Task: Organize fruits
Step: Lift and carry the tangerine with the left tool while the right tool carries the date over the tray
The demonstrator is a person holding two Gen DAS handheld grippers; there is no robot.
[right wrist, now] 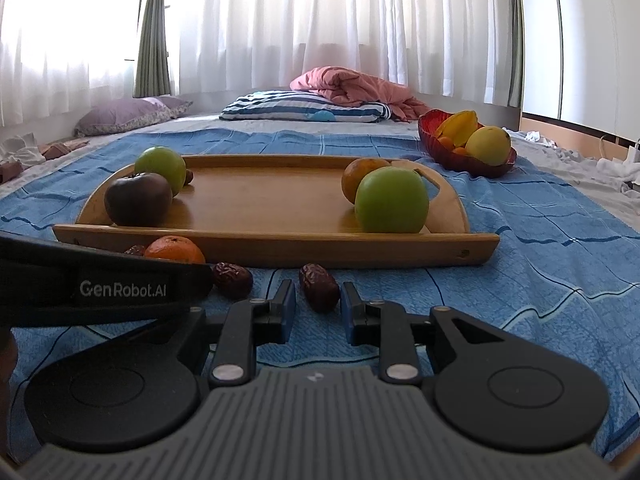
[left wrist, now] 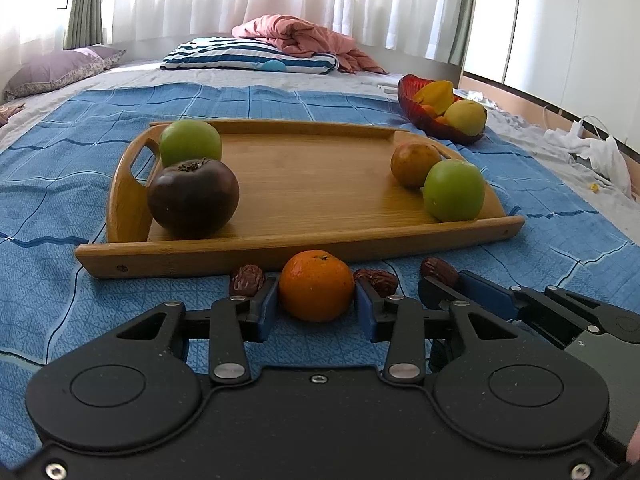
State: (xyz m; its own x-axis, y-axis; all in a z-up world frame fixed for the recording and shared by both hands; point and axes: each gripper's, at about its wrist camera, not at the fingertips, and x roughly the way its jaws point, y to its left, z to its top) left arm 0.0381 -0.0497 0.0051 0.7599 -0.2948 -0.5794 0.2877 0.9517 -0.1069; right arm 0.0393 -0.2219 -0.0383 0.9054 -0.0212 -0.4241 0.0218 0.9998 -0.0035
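Observation:
A wooden tray (left wrist: 304, 184) (right wrist: 264, 196) lies on the blue bedspread. It holds two green apples (left wrist: 454, 190) (left wrist: 190, 142), a dark tomato (left wrist: 193, 198) and a brownish-orange fruit (left wrist: 414, 164). In front of the tray lie a mandarin (left wrist: 315, 285) (right wrist: 175, 250) and three red dates (left wrist: 248, 280) (left wrist: 376, 280) (right wrist: 319, 287). My left gripper (left wrist: 316, 308) is open, its jaws on either side of the mandarin, very close to it. My right gripper (right wrist: 318, 308) is open with a date between its fingertips, not clamped.
A red bowl (left wrist: 424, 114) (right wrist: 460, 152) with a starfruit, a yellow fruit and small oranges sits beyond the tray's right end. Pillows and a pink blanket (right wrist: 352, 88) lie at the far end. White clothes (left wrist: 592, 152) lie at the right.

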